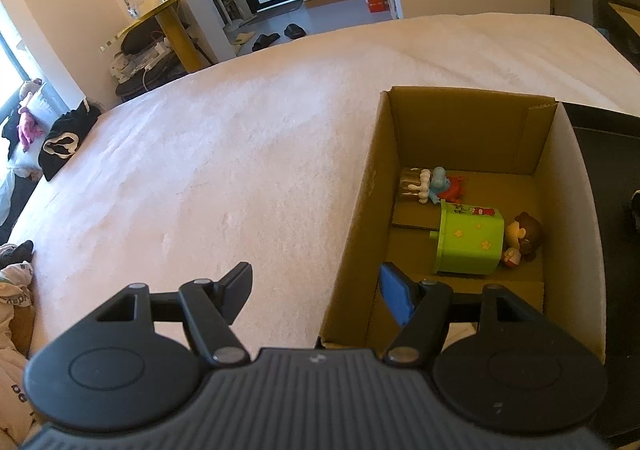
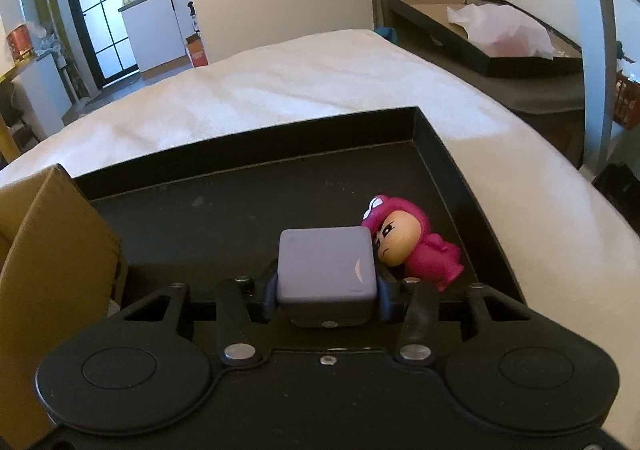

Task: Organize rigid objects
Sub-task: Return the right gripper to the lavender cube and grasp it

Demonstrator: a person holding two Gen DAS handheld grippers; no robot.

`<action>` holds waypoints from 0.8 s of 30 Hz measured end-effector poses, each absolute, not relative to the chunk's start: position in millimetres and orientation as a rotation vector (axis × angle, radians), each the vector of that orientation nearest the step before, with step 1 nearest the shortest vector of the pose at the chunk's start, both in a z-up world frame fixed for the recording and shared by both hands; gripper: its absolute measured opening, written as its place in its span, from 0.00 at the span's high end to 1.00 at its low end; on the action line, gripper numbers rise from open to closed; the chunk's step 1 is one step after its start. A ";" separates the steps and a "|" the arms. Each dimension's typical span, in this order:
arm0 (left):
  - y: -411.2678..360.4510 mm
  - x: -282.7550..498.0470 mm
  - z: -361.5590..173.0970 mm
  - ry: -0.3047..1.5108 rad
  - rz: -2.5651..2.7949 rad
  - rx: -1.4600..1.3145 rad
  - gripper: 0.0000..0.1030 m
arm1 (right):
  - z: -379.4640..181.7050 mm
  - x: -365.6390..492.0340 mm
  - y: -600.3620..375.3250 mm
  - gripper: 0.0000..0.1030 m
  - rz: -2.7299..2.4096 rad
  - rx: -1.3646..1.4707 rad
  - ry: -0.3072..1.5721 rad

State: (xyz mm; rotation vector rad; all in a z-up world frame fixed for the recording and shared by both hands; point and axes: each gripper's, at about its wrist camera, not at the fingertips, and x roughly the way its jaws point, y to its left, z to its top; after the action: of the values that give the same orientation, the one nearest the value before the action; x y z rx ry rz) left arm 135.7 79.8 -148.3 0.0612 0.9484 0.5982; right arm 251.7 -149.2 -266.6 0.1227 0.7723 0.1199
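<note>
Right gripper [image 2: 326, 296] clamps a grey-purple block [image 2: 326, 266] over the black tray [image 2: 432, 154], touching a pink figurine [image 2: 412, 246]. Left gripper [image 1: 316, 290], jaws wide and empty, straddles the wall of a cardboard box [image 1: 356, 218] holding a green cup [image 1: 470, 244] and 2 figures.

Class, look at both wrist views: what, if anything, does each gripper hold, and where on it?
The right gripper clamps the grey-purple block by its two opposite sides. The left gripper is open and holds nothing.
</note>
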 end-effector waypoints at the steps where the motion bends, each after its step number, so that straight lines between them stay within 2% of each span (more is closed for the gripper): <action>1: 80.7 134.4 -147.9 0.945 0.596 0.054 0.33 | -264.7 250.6 -149.9 0.58 0.118 0.120 0.768; 24: 100.6 120.1 -143.3 0.886 0.538 -0.105 0.33 | -193.0 218.0 -139.4 0.58 0.241 0.047 0.633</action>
State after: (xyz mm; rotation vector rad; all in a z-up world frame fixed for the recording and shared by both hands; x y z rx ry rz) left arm 120.1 100.6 -143.3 -0.1046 0.8860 0.5376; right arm 218.0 -139.4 -193.0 0.0467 0.6329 0.2411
